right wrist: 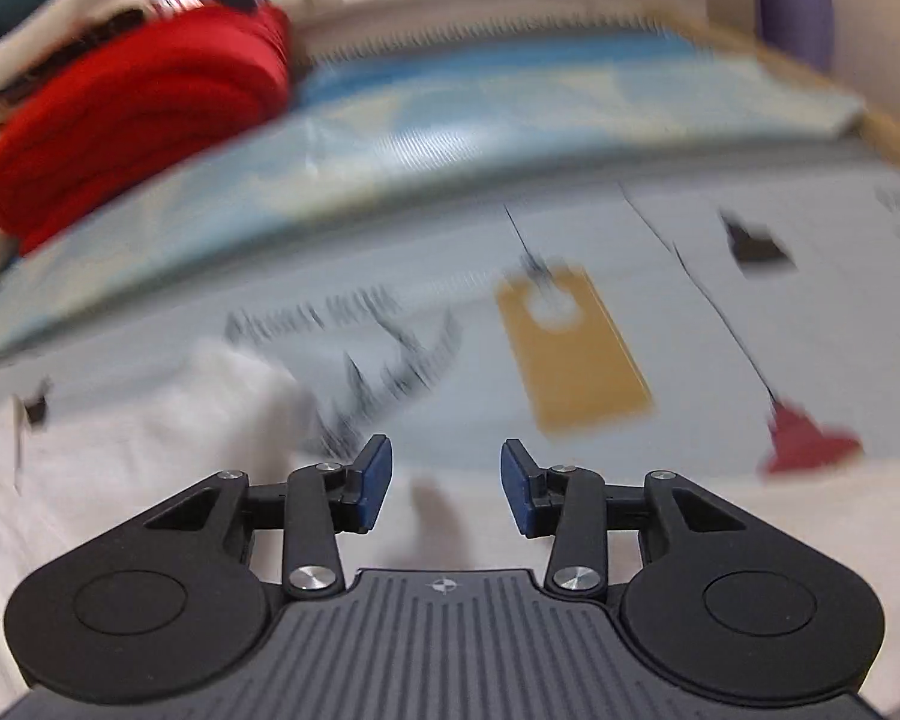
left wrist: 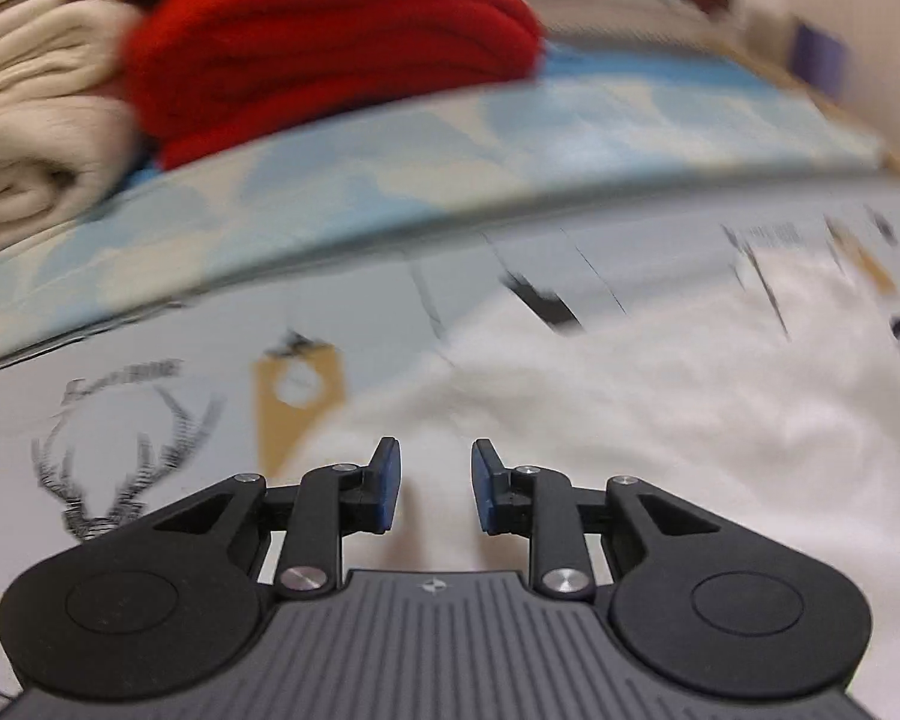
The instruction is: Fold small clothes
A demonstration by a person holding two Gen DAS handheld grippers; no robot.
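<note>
We have both grippers over the white garment (left wrist: 660, 396), which lies on the printed grey sheet (left wrist: 150, 408), well in front of the folded red stack (left wrist: 330, 42). Our left gripper (left wrist: 436, 483) has its jaws apart, holding nothing; our right gripper (right wrist: 446, 483) likewise gapes empty at the garment's edge.

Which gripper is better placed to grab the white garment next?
Left, probably. The left gripper is open with the white cloth garment spread right ahead of its fingers. The right gripper, also open, faces mostly bare printed sheet.
</note>
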